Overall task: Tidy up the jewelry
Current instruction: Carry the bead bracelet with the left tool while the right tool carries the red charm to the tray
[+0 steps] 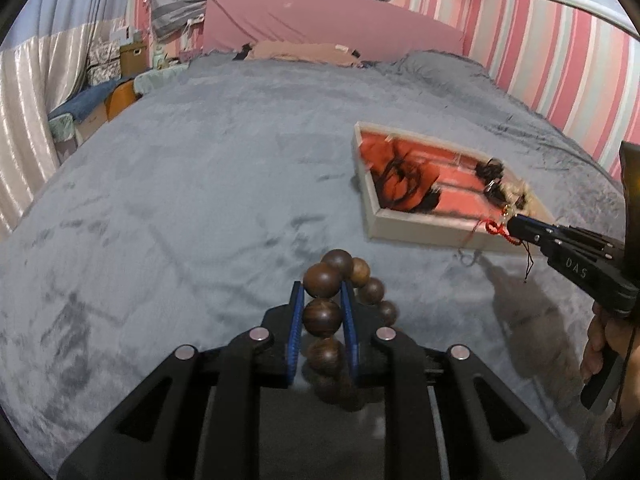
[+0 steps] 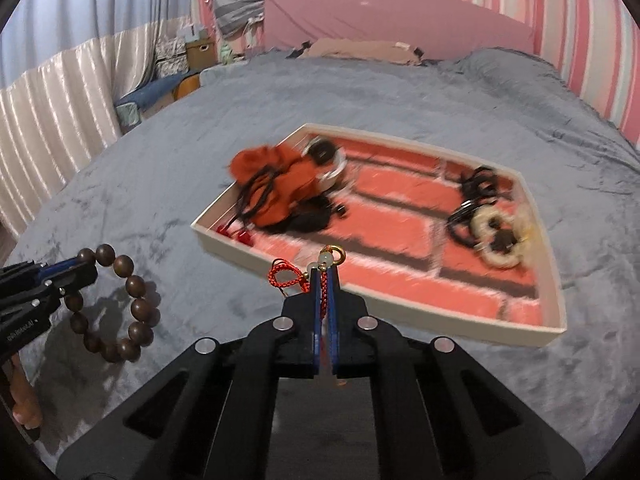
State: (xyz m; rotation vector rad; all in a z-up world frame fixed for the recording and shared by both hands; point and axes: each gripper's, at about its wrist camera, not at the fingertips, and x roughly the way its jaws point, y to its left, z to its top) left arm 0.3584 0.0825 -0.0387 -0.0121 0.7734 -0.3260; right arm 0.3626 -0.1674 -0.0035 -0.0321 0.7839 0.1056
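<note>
Left wrist: glossy brown wooden-bead bracelet (image 1: 322,316).

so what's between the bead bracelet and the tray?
Bare grey blanket only, between the wooden bead bracelet and tray; right wrist view.

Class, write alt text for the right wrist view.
The right hand-held gripper pinches a red cord charm just before a cream tray on a grey bedspread. At left, the left hand-held gripper holds a wooden bead bracelet.

Both wrist views face bedward; sharing tray (image 1: 420,232).
</note>
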